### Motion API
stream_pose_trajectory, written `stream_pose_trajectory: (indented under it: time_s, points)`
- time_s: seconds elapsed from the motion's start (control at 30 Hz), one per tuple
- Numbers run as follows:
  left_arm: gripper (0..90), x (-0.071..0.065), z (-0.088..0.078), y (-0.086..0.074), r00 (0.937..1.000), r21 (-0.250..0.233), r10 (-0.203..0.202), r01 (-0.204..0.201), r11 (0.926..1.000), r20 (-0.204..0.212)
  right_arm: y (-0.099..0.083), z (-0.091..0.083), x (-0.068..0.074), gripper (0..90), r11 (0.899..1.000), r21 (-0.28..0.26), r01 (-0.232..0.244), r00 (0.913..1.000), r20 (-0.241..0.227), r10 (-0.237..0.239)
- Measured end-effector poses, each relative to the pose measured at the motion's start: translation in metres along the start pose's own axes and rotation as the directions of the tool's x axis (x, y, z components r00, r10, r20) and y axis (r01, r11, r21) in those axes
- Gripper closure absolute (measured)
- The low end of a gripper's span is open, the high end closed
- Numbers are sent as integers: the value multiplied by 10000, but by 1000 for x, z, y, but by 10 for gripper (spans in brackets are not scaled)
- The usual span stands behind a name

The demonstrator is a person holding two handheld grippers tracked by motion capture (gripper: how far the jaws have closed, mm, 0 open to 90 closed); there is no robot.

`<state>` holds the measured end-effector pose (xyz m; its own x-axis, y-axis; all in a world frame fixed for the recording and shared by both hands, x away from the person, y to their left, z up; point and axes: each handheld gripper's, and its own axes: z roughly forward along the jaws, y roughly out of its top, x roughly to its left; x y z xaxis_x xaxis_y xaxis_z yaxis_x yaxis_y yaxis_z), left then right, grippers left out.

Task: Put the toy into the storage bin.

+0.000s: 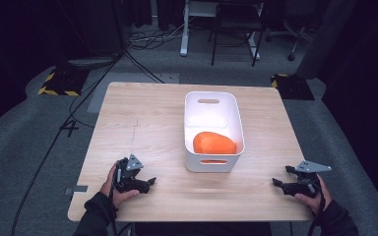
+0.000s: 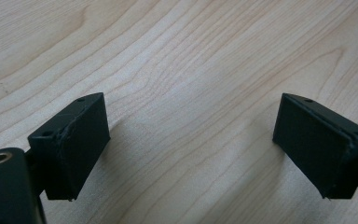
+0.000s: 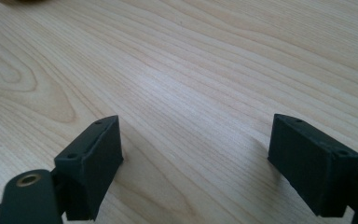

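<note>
Orange lump sits in white bin mid-table, looks soft, light, smooth, best pinched across its middle; left gripper and right gripper both wide, empty, near edge.

In the high view the table is evenly lit from above while the floor and the room beyond its far edge sink into near-black, and the picture is soft and slightly grainy; the white bin is bright without glare, its inner walls a little shaded. The left gripper and right gripper views are bright, with a pale sheen on the wood grain mid-frame. Soft shadows spread on the table beside the near-black pads, whose nearest parts at the bottom corners blur out of focus.
</note>
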<state>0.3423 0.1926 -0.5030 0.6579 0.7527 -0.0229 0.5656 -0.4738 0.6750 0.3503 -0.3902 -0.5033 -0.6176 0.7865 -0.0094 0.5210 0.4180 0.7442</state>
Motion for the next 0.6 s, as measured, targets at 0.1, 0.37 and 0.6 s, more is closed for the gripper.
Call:
stream_pose_trajectory:
  time_s: [0.1, 0.37, 0.6]
  points:
    - [108, 0, 0, 0, 10000, 30, 8, -8, 10000, 21, 0, 0, 0, 171, 10000, -2, 1, 10000, 6, -1]
    - [106, 0, 0, 1, 10000, -28, 22, -22, 10000, -48, 0, 0, 0, 170, 10000, 3, -35, 10000, 34, 35]
    - [104, 0, 0, 1, 10000, -16, 13, -13, 10000, -52, 0, 0, 0, 167, 10000, 7, -16, 10000, 48, 16]
